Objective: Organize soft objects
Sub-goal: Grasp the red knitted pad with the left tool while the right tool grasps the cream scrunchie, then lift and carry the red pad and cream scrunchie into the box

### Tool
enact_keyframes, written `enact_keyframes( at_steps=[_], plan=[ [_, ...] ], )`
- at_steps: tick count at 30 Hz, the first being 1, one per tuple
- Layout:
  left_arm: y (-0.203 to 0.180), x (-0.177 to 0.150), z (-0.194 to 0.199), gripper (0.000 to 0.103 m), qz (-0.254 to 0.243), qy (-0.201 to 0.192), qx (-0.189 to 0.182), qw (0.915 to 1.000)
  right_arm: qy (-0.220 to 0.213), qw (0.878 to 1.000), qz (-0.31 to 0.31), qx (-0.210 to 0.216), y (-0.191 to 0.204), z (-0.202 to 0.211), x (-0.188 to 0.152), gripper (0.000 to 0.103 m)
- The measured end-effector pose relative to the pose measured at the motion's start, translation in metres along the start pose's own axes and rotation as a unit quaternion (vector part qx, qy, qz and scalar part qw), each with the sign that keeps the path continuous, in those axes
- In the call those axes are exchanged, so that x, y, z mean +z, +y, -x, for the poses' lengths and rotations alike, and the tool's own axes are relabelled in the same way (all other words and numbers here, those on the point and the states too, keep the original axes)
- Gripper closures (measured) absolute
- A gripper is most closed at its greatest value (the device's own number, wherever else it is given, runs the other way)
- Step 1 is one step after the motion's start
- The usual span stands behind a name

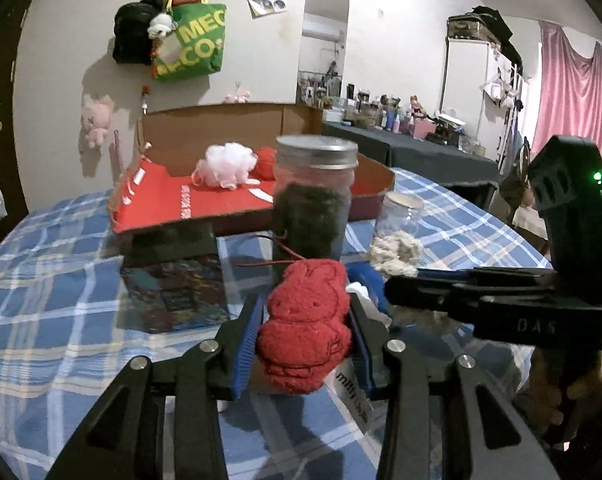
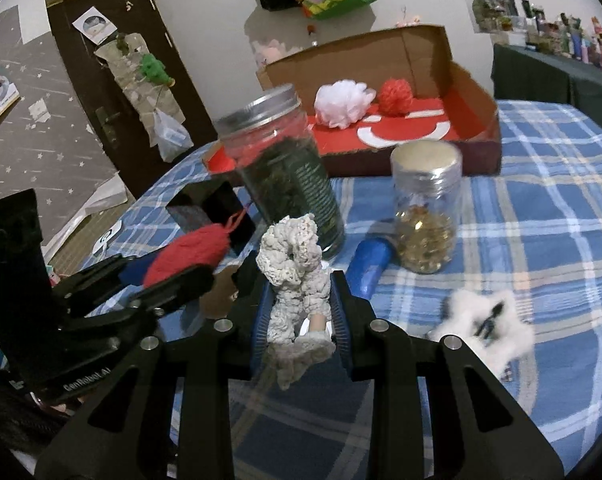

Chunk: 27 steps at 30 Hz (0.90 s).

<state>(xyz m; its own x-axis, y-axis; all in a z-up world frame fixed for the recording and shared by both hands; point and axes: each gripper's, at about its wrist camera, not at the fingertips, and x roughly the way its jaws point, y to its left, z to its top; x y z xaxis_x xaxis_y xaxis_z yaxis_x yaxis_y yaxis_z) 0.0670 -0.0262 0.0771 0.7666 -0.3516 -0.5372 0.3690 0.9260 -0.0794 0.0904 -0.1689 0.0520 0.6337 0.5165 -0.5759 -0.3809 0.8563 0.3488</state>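
Over the blue plaid tablecloth [image 1: 41, 280], the left gripper [image 1: 305, 328] is pointing forward and somewhat downward, its blue-padded jaws clamping a red rabbit-shaped plush [image 1: 305, 328] by the flanks. That toy is looking nubbly, like terry cloth, with embossed ears and face, a thin red cord trailing from its top and a white paper tag hanging below it. Beside it, the right gripper [image 2: 299, 316] is angling down in much the same way and squeezing a cream crocheted scrunchie [image 2: 295, 276], a ruffled, lumpy loop standing upright between the pads (a pale, smooth bit is showing under its lower end, too small to identify). Both soft things are hanging clear of the cloth.

Just right of the right gripper, a white fluffy piece with black marks [image 2: 485, 328] is lying on the cloth, blurred. Slightly beyond the scrunchie, a smooth blue cylinder [image 2: 371, 266] is lying on its side. Past that are standing a tall glass jar [image 2: 281, 168] with a metal screw lid and dark contents, tilted in this view, and a smaller jar [image 2: 425, 204] holding shiny golden bits. Left of the tall jar, a dark box [image 1: 177, 280] is sitting on the cloth.

Farthest from the grippers, an open cardboard box [image 2: 477, 92] with a red floor is holding a white mesh pouf [image 2: 343, 102] and a red yarn ball [image 2: 395, 96], side by side.
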Motion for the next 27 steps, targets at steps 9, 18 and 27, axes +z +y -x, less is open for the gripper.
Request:
enact_keyframes(
  at_steps=[9,18,27],
  plan=[
    [0.003,-0.006,-0.010,0.059,0.006,0.015,0.004,0.9999,0.021,1.000,-0.009,0.015,-0.002,-0.011,-0.004,0.075],
    [0.006,-0.010,-0.010,0.059,0.010,0.017,0.004,0.9998,0.024,1.000,-0.009,0.016,-0.002,-0.012,-0.004,0.075],
    [0.028,-0.018,0.001,0.059,0.026,0.025,0.012,0.9993,0.030,0.999,-0.021,0.017,-0.011,-0.010,-0.006,0.075]
  ],
)
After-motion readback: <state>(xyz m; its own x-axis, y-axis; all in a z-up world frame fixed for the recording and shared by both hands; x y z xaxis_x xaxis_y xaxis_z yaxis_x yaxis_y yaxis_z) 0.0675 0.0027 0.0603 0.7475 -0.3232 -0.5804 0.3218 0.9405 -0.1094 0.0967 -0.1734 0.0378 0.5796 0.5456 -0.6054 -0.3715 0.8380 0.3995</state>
